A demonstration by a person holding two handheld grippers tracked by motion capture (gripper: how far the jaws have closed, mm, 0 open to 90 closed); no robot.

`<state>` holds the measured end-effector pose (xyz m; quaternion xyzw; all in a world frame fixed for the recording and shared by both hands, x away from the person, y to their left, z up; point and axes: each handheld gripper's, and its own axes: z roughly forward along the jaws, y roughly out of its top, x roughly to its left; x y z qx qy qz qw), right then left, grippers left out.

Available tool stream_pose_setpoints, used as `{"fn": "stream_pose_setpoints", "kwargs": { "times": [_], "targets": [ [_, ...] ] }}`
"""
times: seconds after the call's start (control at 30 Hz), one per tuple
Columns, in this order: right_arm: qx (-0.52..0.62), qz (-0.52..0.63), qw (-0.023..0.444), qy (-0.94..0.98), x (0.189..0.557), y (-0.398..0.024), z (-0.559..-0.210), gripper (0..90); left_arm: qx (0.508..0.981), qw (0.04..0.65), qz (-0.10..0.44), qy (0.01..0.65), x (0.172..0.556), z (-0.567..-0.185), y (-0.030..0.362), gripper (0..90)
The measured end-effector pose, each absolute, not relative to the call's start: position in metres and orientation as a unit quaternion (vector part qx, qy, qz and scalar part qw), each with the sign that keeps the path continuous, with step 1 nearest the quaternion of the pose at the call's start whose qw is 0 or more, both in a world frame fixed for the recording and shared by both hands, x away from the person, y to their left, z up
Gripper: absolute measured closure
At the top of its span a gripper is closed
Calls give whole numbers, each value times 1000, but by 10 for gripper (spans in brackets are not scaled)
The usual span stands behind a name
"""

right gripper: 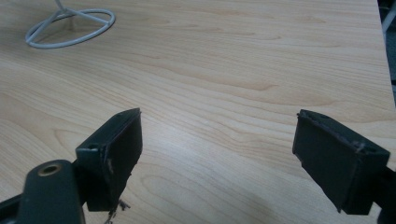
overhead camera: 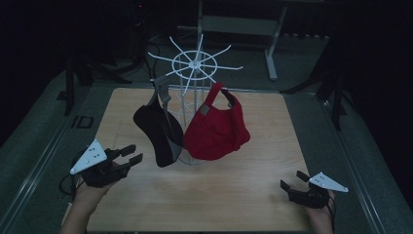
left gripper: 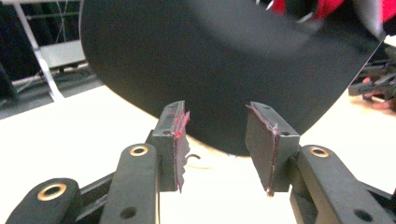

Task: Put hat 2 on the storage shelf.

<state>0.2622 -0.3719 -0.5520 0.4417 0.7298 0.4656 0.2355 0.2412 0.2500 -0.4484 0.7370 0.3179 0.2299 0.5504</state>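
Black cap (overhead camera: 155,132) brim hangs just beyond left tongs (overhead camera: 132,154), apart.

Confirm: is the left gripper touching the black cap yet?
Apart. The high view shows bare table between the left gripper and the black cap; the left gripper view shows open jaws with nothing between.

black cap (overhead camera: 155,131), hanging tilted, apparently on rack

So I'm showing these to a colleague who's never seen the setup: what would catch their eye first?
Probably the red cap hanging on the white wire rack at the middle back of the wooden table, bright in a dim room. Beside it, to the left, hangs a black cap. The left gripper is open just short of it, fingers aimed at the black brim.
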Motion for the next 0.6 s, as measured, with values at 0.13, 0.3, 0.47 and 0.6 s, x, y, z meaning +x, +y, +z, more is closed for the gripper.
{"fn": "stream_pose_setpoints", "kwargs": {
  "times": [0.13,0.3,0.47,0.6],
  "targets": [
    [442,461,236,732,262,-371,-554,157,738,547,220,329,242,-472,252,584],
    [444,459,239,732,262,-371,-554,157,737,546,202,343,241,-492,255,575],
    [444,461,239,730,262,-371,-553,158,738,541,187,358,240,-513,256,548],
    [444,461,241,729,262,-371,-554,157,742,531,185,365,238,-523,257,549]
  ]
}}
